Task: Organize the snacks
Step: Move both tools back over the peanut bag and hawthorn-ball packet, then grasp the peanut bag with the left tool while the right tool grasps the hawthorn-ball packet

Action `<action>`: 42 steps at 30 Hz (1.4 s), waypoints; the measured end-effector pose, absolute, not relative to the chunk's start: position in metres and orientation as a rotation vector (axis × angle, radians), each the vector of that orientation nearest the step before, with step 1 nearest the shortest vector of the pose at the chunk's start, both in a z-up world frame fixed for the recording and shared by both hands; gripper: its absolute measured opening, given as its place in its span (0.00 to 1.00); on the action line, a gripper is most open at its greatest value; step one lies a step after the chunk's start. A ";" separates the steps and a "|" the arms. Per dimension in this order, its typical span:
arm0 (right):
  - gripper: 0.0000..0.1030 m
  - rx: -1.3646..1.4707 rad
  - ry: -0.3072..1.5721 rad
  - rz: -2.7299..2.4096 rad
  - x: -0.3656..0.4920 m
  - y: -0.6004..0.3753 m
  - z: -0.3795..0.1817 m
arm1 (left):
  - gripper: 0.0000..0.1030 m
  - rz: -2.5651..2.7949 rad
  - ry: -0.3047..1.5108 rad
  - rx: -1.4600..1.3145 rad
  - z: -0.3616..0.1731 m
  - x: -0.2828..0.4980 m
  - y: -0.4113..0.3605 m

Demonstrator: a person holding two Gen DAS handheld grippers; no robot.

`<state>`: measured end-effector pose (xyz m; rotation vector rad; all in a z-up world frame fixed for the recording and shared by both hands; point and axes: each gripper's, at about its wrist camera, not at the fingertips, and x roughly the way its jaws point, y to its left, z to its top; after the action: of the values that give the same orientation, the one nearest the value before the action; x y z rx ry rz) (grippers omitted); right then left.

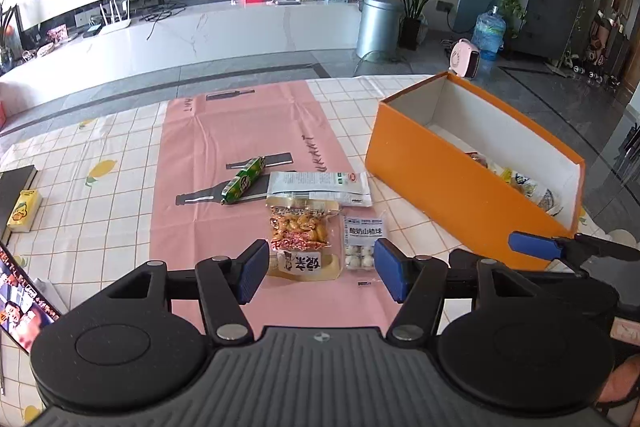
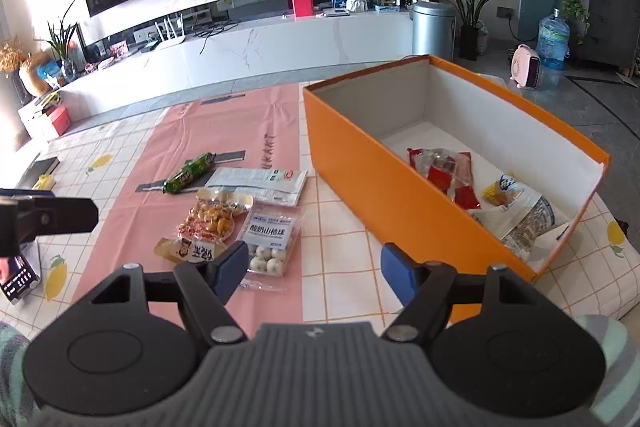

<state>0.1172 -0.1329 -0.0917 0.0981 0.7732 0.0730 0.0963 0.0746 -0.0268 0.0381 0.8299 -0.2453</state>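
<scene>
- left gripper (image 1: 318,273): jaws released, nothing between the pads, hanging over the near edge of the pink mat (image 1: 224,131), lined up with the peanut pack (image 1: 300,233).
- right gripper (image 2: 314,273): jaws released, empty, over the checked tablecloth (image 2: 344,227) between the loose snacks and the orange box (image 2: 384,179).
- four snacks on the table, close together: green tube snack (image 1: 243,179) lying diagonally on the mat, white flat pouch (image 1: 318,187) just beside it, peanut pack in front of the pouch, clear pack of white balls (image 1: 361,241) touching the peanut pack's right side.
- orange box open, to the right of the mat, already holding a red packet (image 2: 440,171) and a grey-white bag (image 2: 528,219), plus a yellow item (image 2: 496,193) between them.
</scene>
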 end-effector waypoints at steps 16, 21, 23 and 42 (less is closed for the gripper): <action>0.68 0.203 0.935 0.070 0.187 -0.107 -0.131 | 0.69 -0.225 0.975 0.066 -0.056 0.168 0.086; 0.68 0.242 0.978 0.068 0.206 -0.099 -0.147 | 0.69 -0.240 1.002 0.033 -0.067 0.186 0.091; 0.68 0.240 0.994 0.068 0.214 -0.094 -0.153 | 0.69 -0.238 1.005 0.026 -0.071 0.192 0.094; 0.60 0.160 1.017 0.047 0.236 -0.088 -0.182 | 0.81 -0.280 1.080 -0.057 -0.122 0.223 0.089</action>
<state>0.2364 -0.0879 -0.1816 0.1601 1.0171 0.0473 0.2227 0.0888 -0.1224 -0.0574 1.0800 -0.2797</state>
